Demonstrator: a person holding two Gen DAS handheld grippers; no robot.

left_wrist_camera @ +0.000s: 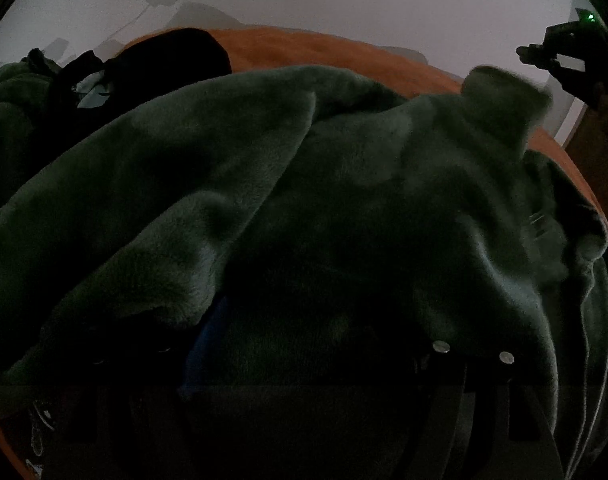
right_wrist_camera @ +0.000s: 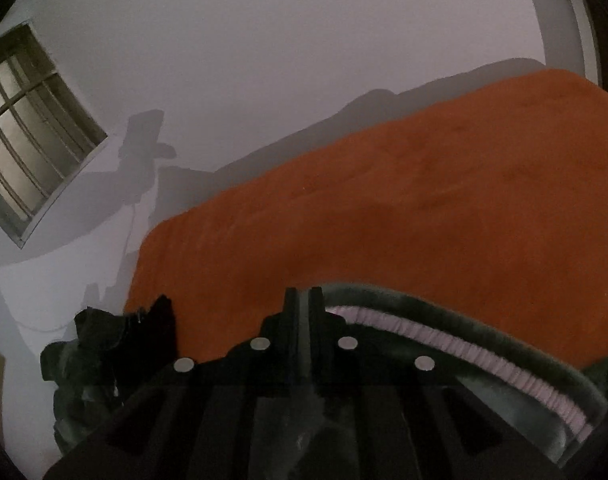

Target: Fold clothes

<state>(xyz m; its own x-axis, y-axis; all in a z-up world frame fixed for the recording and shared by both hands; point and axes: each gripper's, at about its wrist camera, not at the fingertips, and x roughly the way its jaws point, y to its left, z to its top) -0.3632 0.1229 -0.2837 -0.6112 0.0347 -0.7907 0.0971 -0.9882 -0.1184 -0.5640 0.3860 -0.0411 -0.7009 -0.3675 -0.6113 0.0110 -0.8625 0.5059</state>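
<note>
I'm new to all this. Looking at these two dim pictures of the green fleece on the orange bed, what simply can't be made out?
- Left gripper, left wrist view: the green fleece garment drapes over it, so its opening is hidden.
- Dark pile, same view: too shadowed to identify.
- What kind of garment the fleece is, right wrist view: only a ribbed edge shows past the right gripper.

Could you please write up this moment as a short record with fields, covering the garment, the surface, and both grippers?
garment: dark green fleecy garment, bunched up and draped over the left gripper, filling most of the left wrist view
trim: pale ribbed band along the garment's edge, beside the right gripper
surface: orange plush blanket beneath the clothes
other clothes: dark heap further back on the blanket
left gripper: fingers hidden under the fleece, state unclear
right gripper: fingers pressed together; whether fabric lies between them is unclear
backdrop: pale wall, barred window
</note>
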